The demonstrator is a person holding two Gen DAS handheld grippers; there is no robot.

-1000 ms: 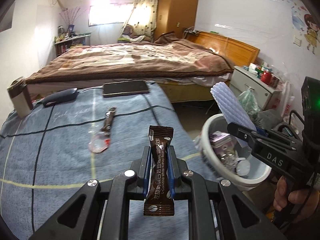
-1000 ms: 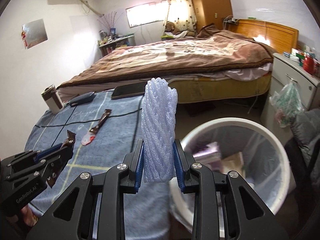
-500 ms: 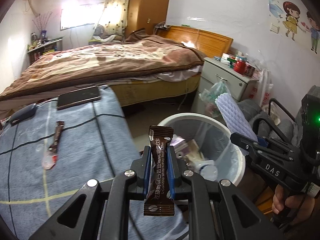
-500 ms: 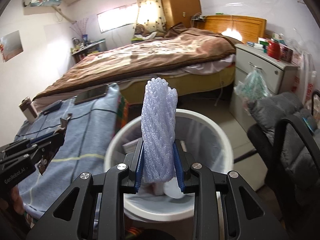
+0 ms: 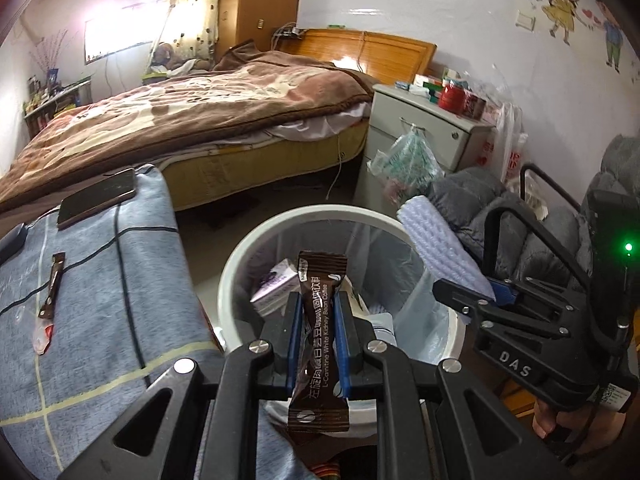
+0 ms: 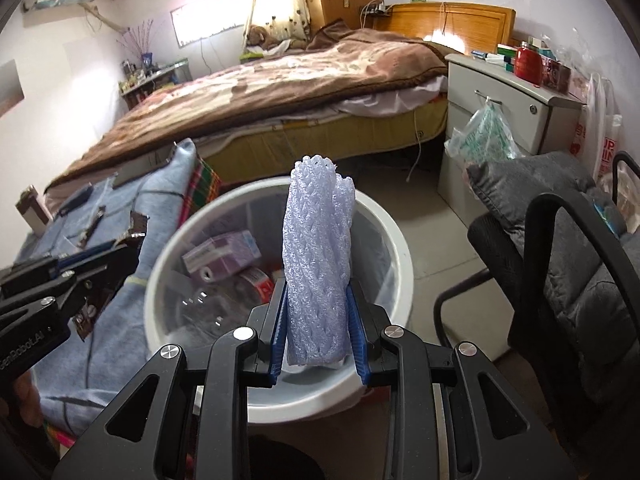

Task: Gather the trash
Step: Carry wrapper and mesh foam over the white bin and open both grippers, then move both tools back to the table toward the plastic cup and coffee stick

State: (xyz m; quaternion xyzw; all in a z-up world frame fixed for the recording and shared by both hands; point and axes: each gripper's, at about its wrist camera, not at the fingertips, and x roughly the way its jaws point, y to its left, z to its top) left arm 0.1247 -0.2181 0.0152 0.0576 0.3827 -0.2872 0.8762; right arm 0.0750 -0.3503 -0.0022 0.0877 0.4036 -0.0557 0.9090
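Over the white trash bin, both grippers hang with loads ready to drop. Left gripper: blue pads clamped together on a brown coffee sachet, held upright near its middle, top end projecting over the bin mouth, bottom end hanging near the camera. Right gripper: fingers pinched on a pale lilac foam net sleeve, gripped at its lower end so most of it stands free above the pads; the foam looks squeezed at the pinch. Seen from the left wrist, the sleeve sits at the bin's right rim. Bin is lined with a clear bag and already holds a purple box and other scraps. Judgement: both items are positioned above the opening so that parting the fingers lets them fall in. More trash remains on the blue blanket at left: a second brown wrapper near a phone.
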